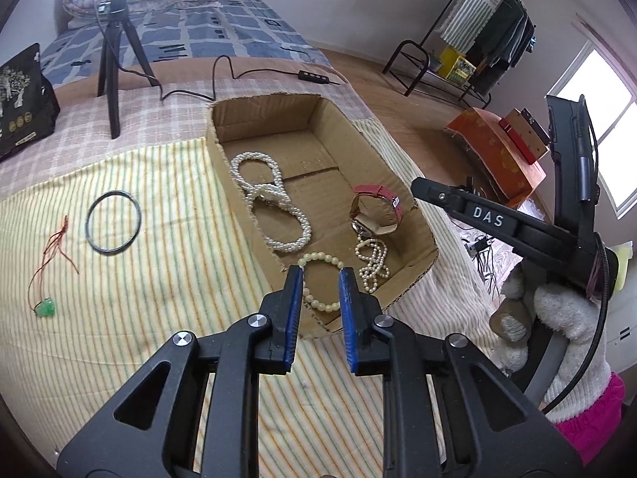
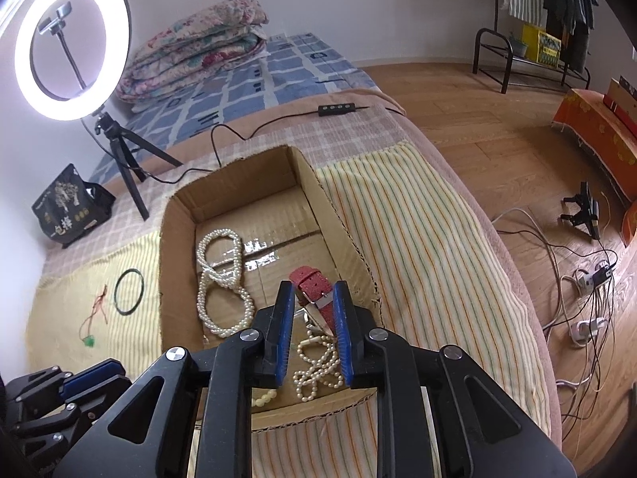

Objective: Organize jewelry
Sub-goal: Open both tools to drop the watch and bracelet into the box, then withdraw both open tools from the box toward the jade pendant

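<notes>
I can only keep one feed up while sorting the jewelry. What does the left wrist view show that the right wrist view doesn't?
Only the left wrist view shows the whole cream bead bracelet at the box's near wall, between the open left gripper jaws, and the gloved right hand.

Only the right wrist view shows the whole ring light and the floor cables.

Both show the cardboard box holding the pearl strands, pink watch and small pearl necklace, with the dark bangle and green pendant still outside on the striped cloth.

Lit ring light (image 2: 71,44) on tripod (image 2: 127,167), folded quilt (image 2: 195,47)
</notes>
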Available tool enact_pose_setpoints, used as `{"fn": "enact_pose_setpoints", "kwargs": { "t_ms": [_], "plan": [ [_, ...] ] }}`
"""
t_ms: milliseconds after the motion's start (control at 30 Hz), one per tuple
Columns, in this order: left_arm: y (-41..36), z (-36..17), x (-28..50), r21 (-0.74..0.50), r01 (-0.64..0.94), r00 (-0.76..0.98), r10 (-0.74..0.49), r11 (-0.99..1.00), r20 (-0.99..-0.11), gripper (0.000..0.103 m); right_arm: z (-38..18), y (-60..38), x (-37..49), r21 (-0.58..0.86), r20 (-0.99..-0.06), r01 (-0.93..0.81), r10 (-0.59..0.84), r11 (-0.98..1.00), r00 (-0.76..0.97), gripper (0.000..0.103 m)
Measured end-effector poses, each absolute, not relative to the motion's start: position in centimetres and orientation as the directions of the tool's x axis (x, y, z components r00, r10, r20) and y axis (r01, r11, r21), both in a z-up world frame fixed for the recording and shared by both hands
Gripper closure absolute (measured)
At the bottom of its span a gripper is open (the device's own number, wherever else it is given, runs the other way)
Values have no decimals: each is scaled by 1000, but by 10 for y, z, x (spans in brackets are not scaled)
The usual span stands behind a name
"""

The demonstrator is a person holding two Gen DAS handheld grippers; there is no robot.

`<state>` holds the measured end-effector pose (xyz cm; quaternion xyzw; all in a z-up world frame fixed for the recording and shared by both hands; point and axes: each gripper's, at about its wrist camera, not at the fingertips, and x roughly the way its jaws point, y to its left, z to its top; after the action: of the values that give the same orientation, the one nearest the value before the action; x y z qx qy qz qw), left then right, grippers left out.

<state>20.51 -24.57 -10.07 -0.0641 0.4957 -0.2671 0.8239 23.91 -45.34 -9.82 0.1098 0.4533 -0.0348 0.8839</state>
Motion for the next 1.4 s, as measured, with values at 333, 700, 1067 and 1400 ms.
{"fn": "enact_pose_setpoints", "kwargs": {
  "t_ms": [333, 700, 1067, 1400],
  "plan": [
    [-212, -85, 202, -342, 355, 420, -475, 870, -773, 86, -86, -433, 237, 158, -790, 121, 51, 980, 611, 77],
    [-151, -77, 207, -309, 284, 478, -413, 908, -775, 86, -80, -390, 243, 159, -774, 8, 120, 987, 621, 72],
    [-81, -90, 214, -268, 162, 504, -313, 950, -805, 71, -86, -340, 250, 109, -781, -123, 161, 986, 603, 56],
    [-37, -118, 220, -252, 60, 467, -250, 966, -848, 61, -92, -292, 262, 95, -786, -224, 212, 970, 581, 42]
  ]
}}
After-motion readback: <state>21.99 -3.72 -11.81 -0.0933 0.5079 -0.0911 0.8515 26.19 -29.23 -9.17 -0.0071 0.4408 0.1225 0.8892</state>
